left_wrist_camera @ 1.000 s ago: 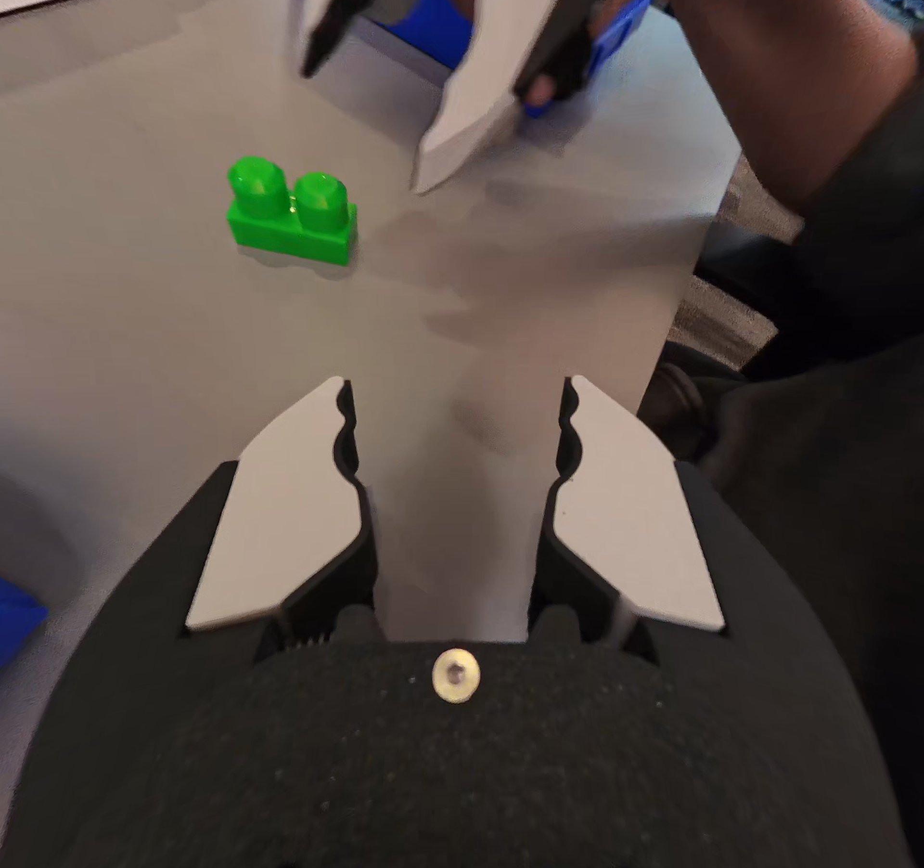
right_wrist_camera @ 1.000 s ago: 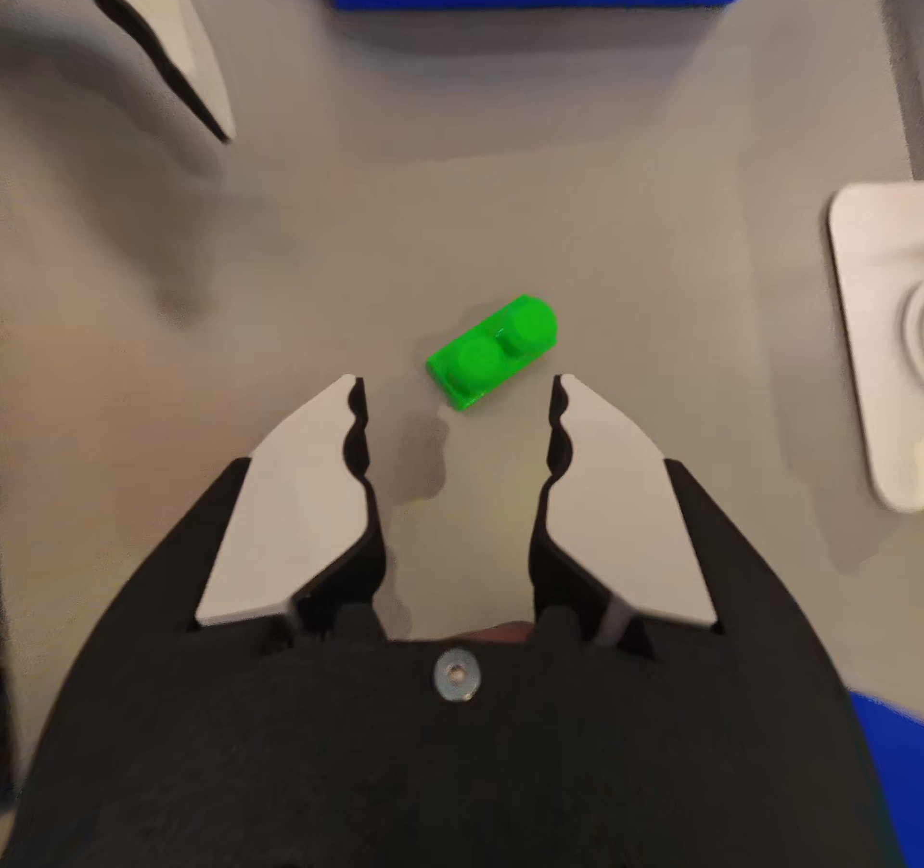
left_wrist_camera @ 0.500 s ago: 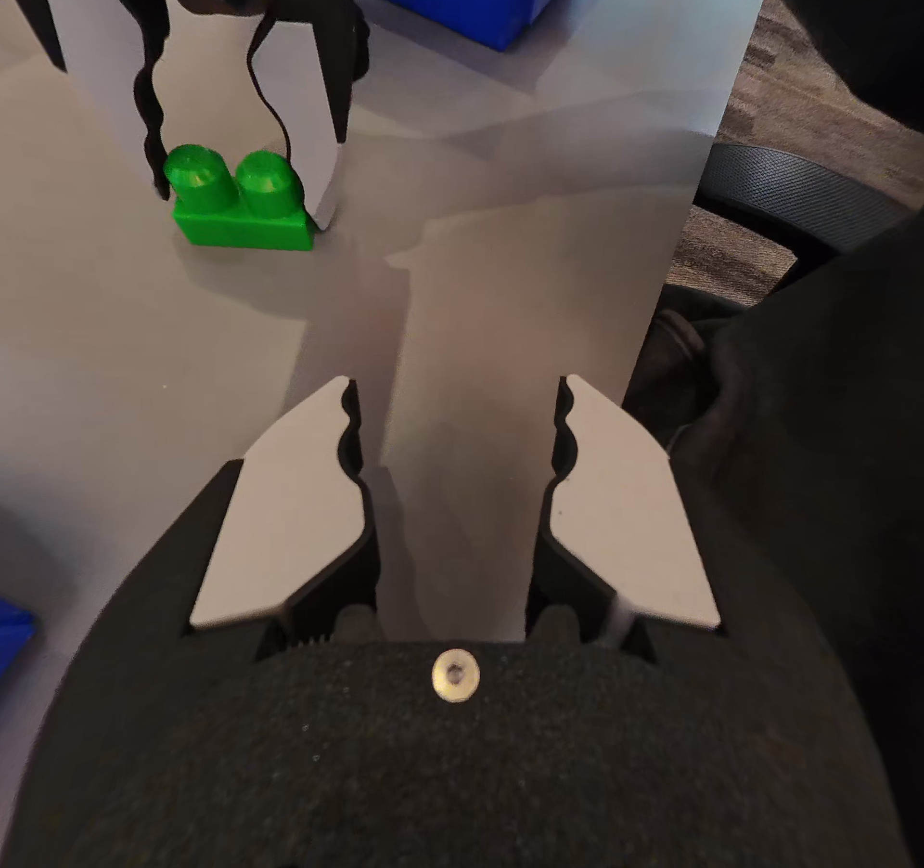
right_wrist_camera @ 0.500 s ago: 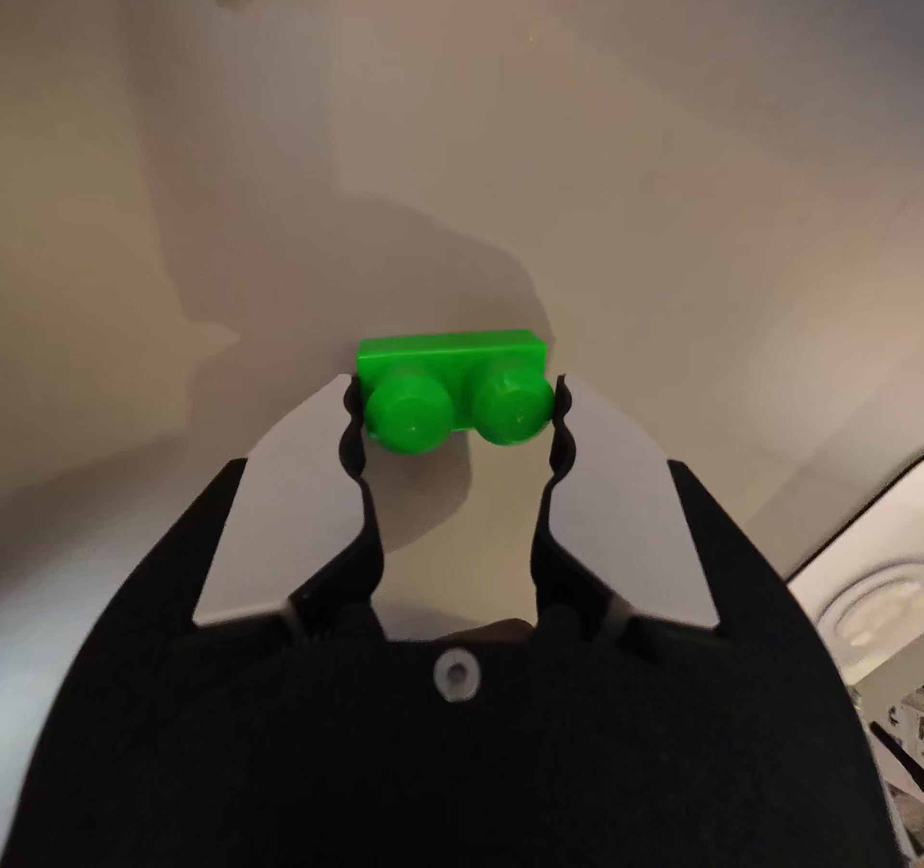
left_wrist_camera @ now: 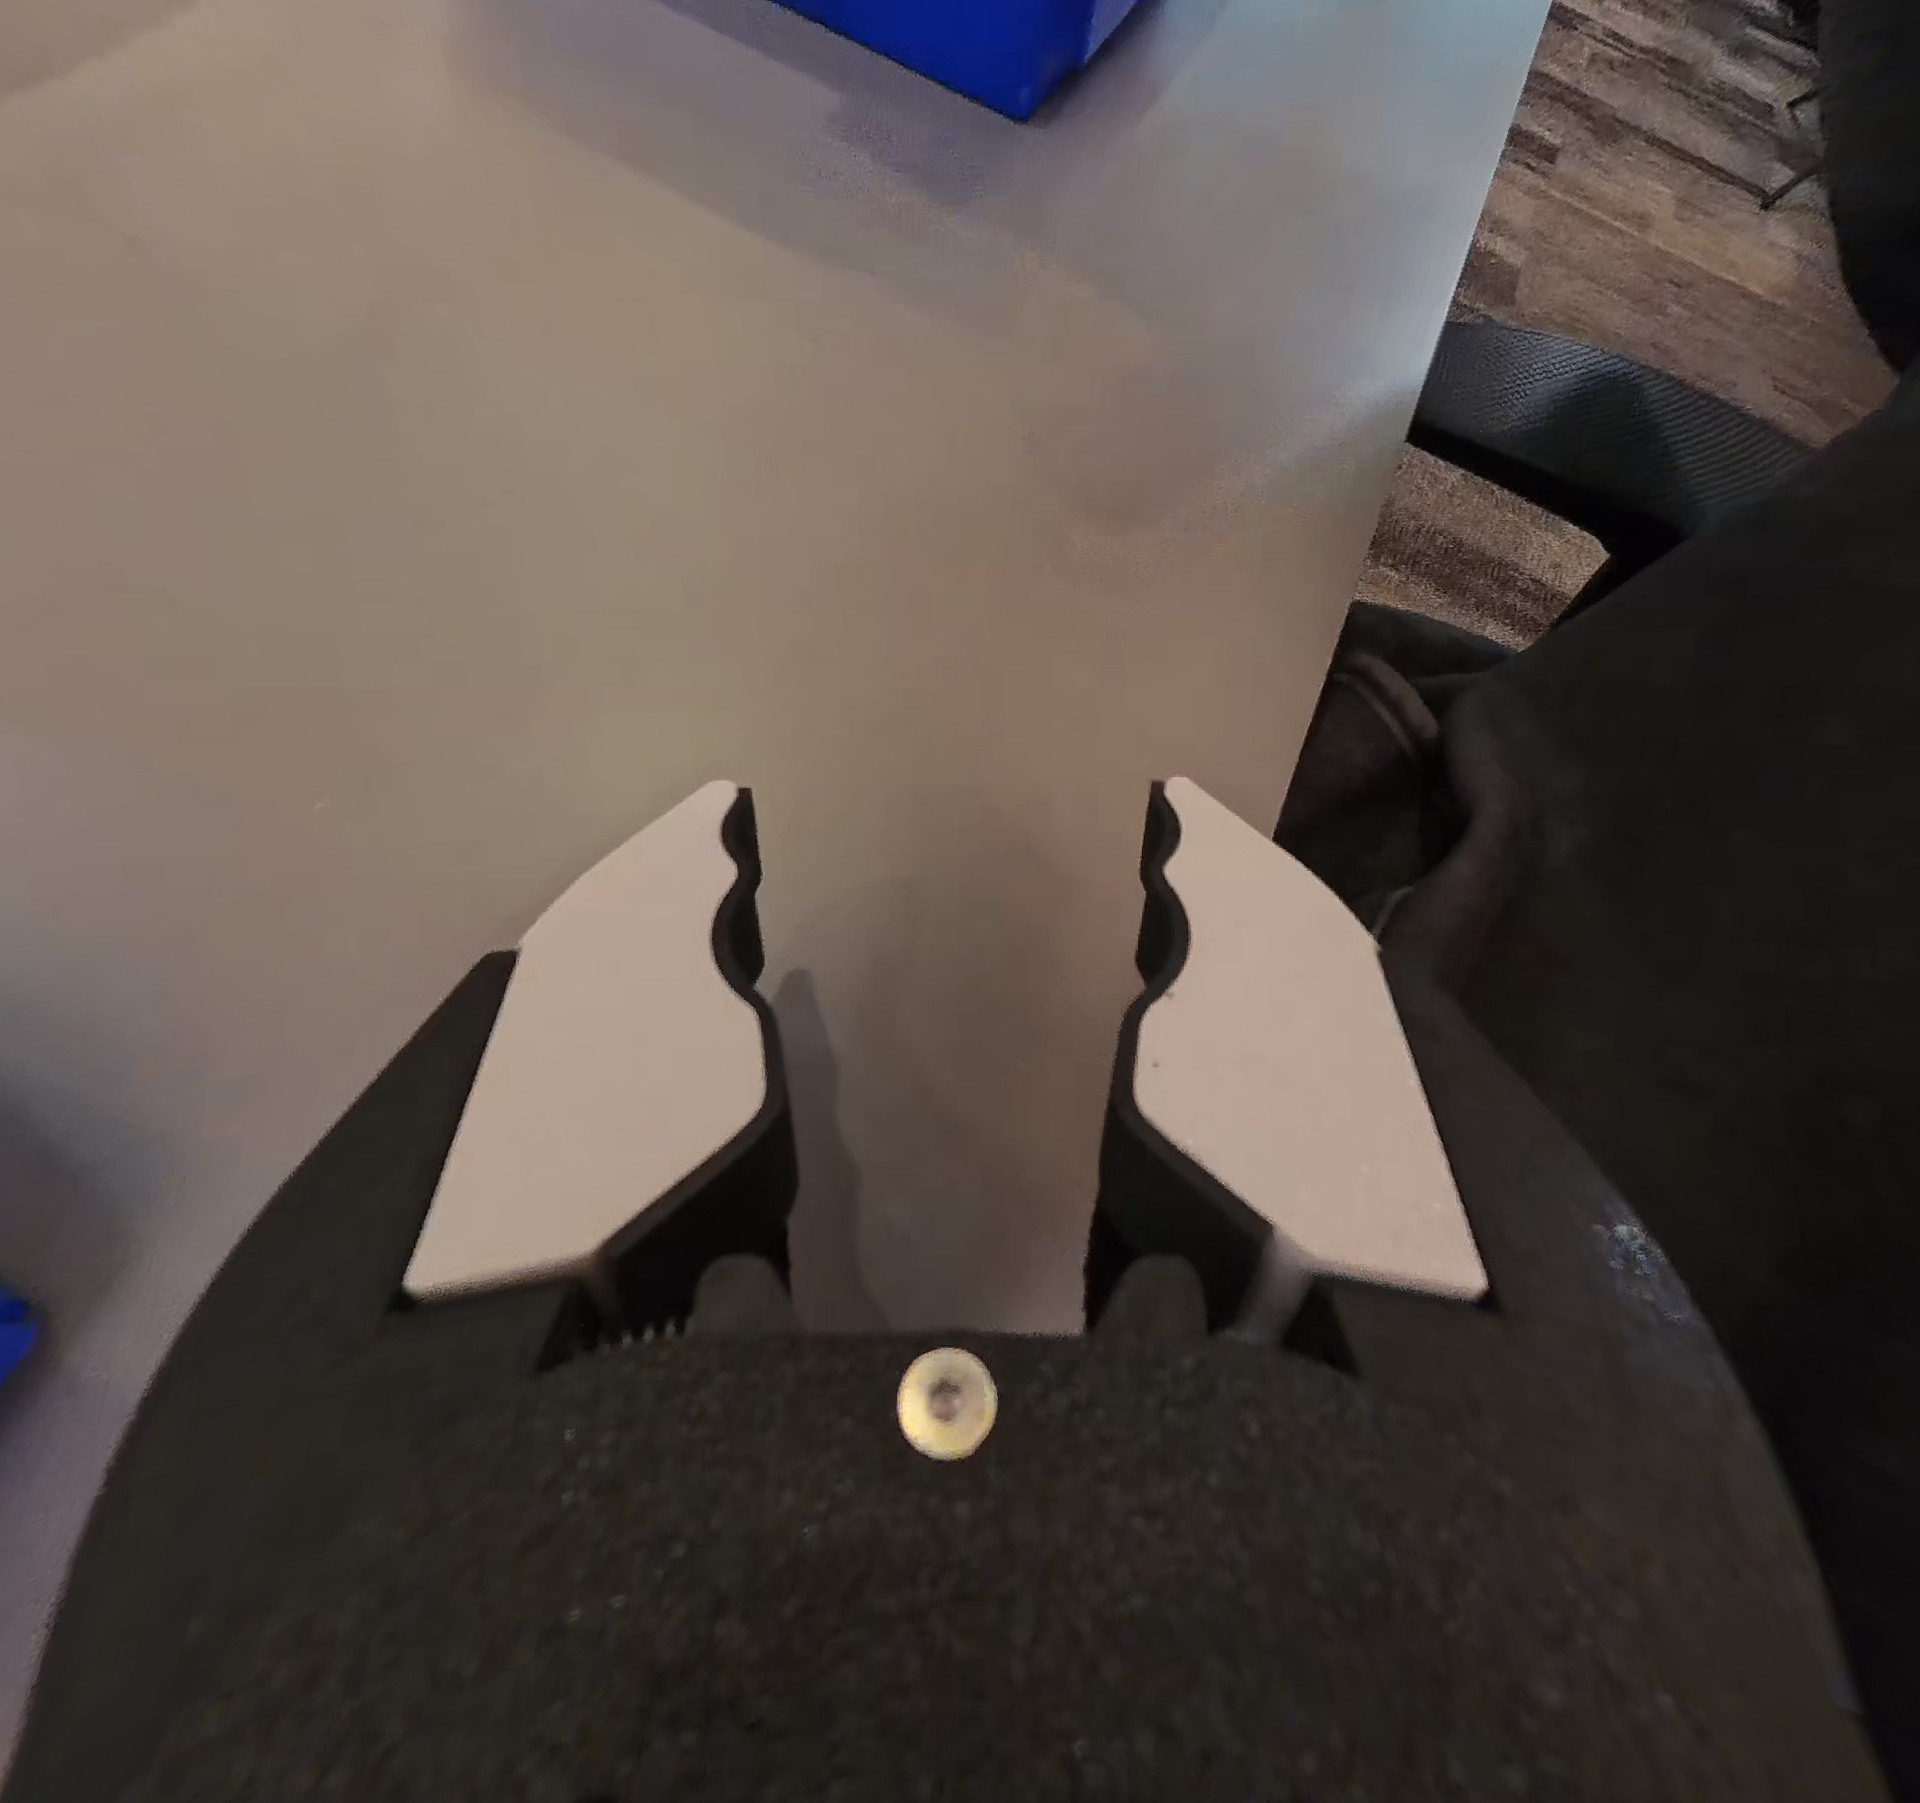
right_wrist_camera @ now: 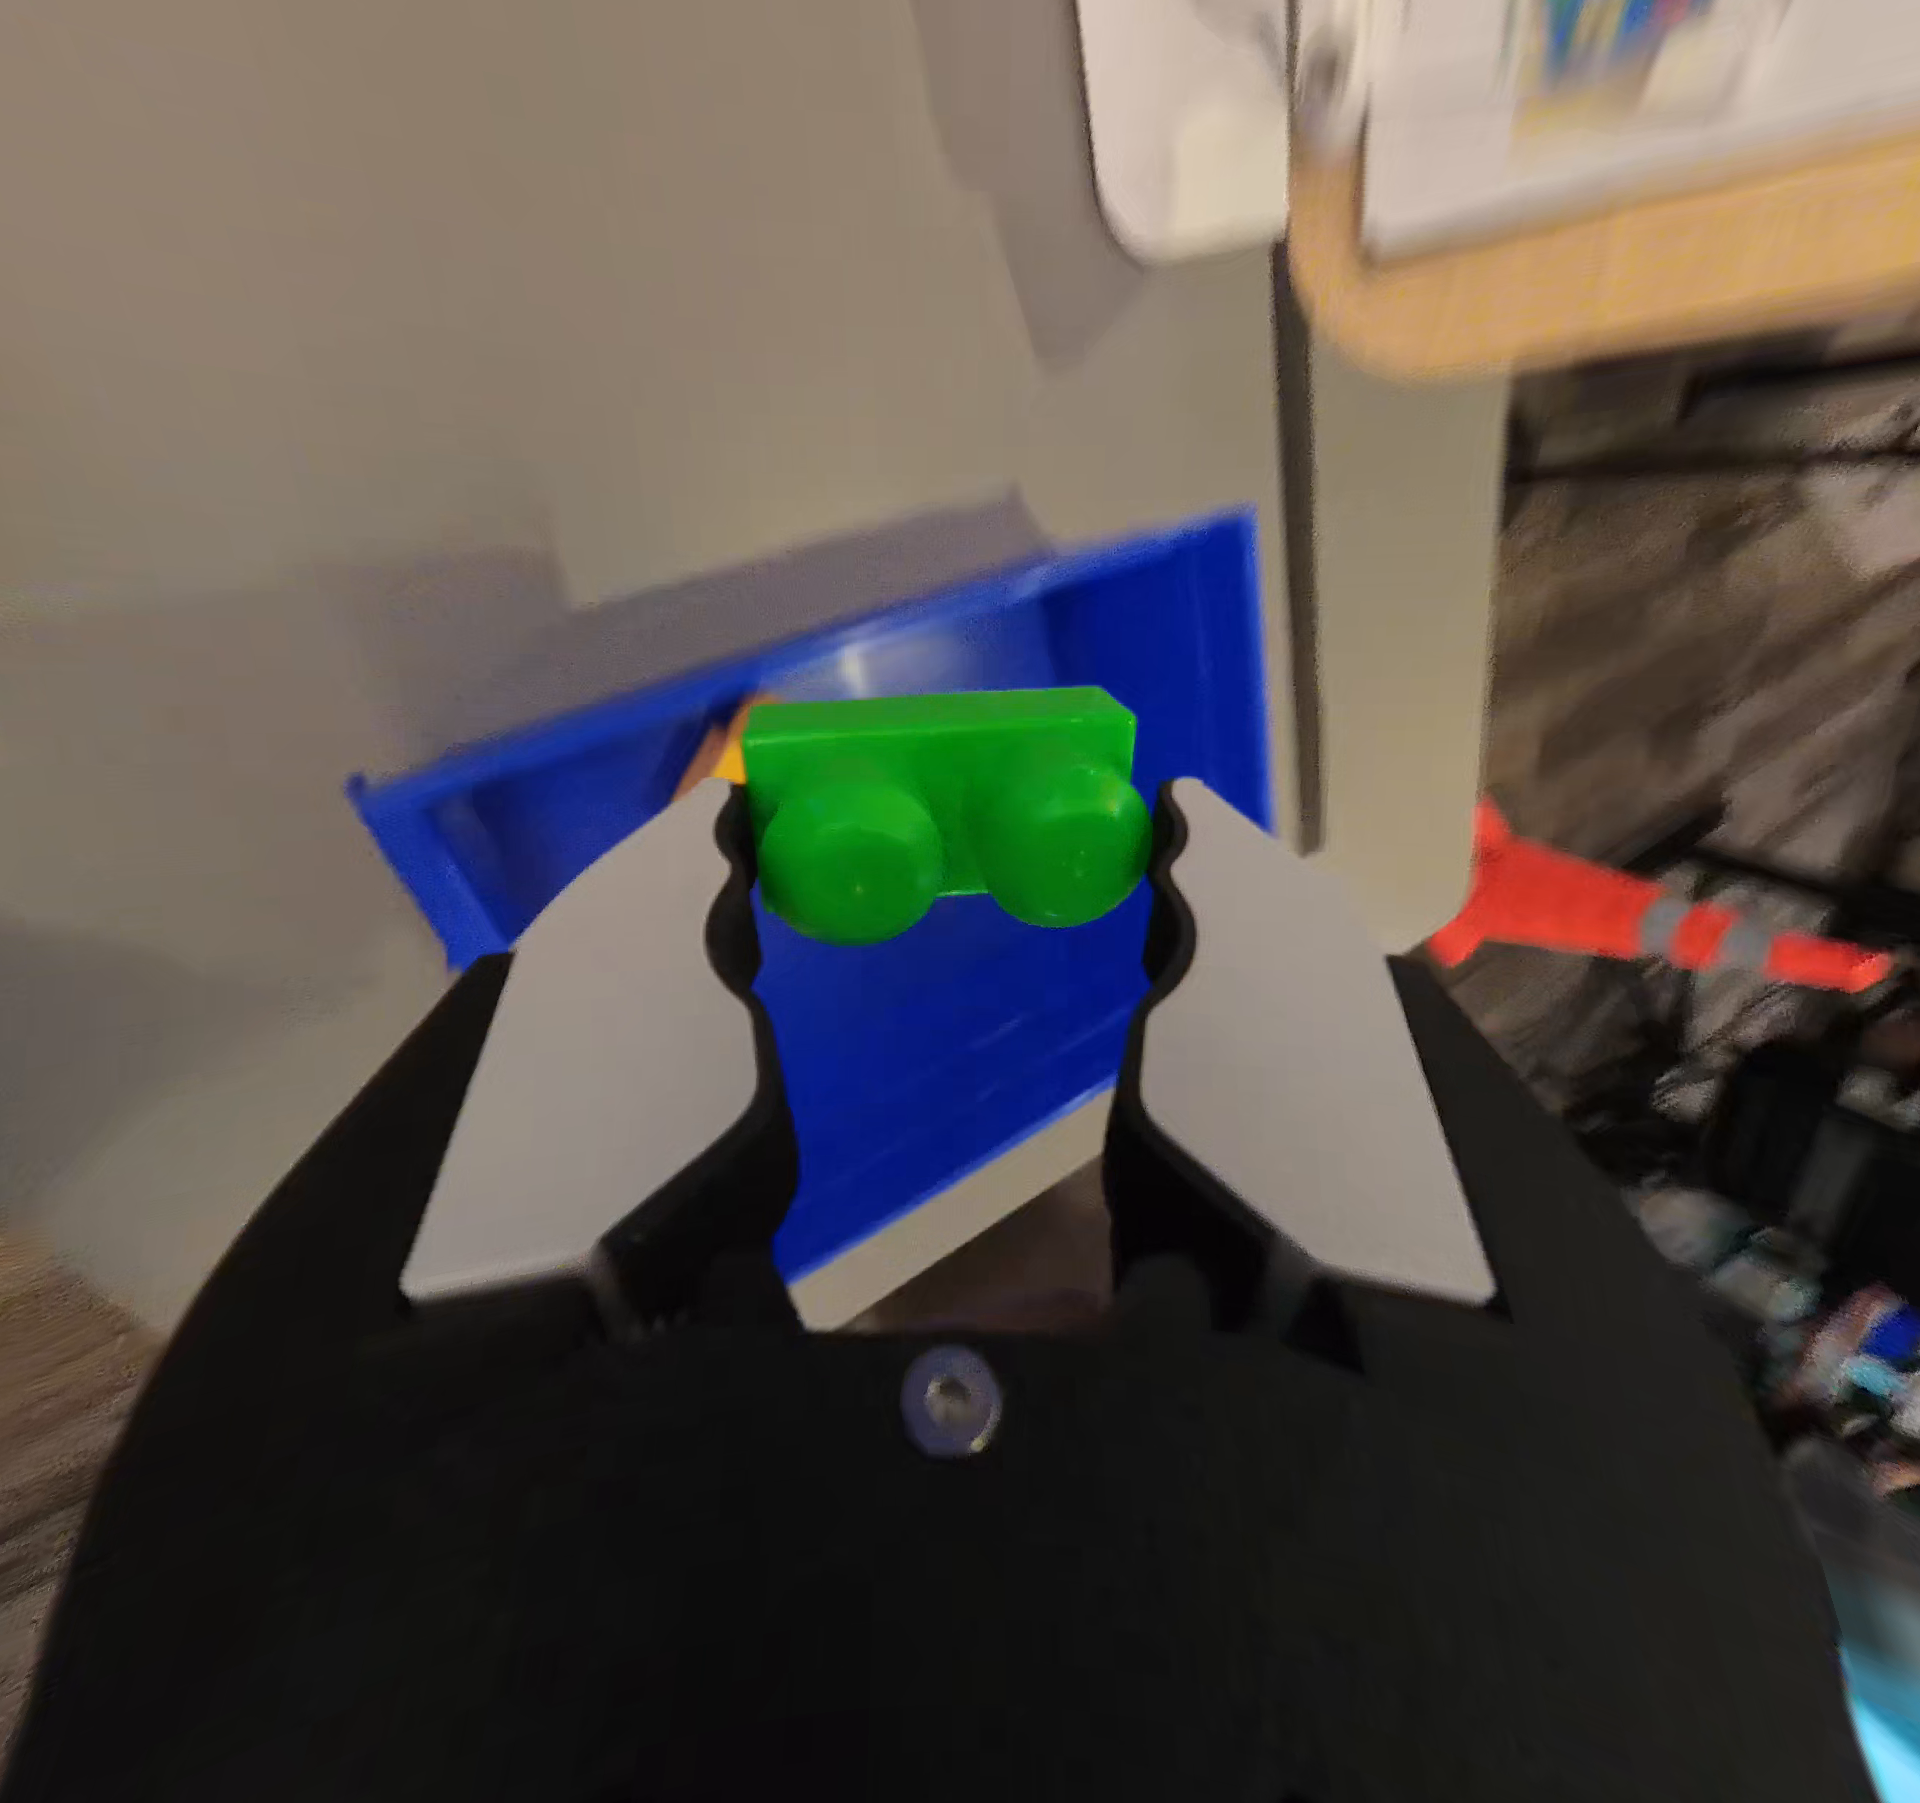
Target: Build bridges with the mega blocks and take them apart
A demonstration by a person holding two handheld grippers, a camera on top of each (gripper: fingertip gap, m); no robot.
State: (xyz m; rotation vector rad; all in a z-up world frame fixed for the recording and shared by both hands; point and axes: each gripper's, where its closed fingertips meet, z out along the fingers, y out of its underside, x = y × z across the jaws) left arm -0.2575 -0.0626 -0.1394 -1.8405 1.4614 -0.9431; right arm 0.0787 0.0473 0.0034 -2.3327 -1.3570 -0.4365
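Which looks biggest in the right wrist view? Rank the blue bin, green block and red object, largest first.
1. Blue bin, partly hidden.
2. Green block, though nearness to the camera enlarges it.
3. Red object, blurred and farther off, so unsure.
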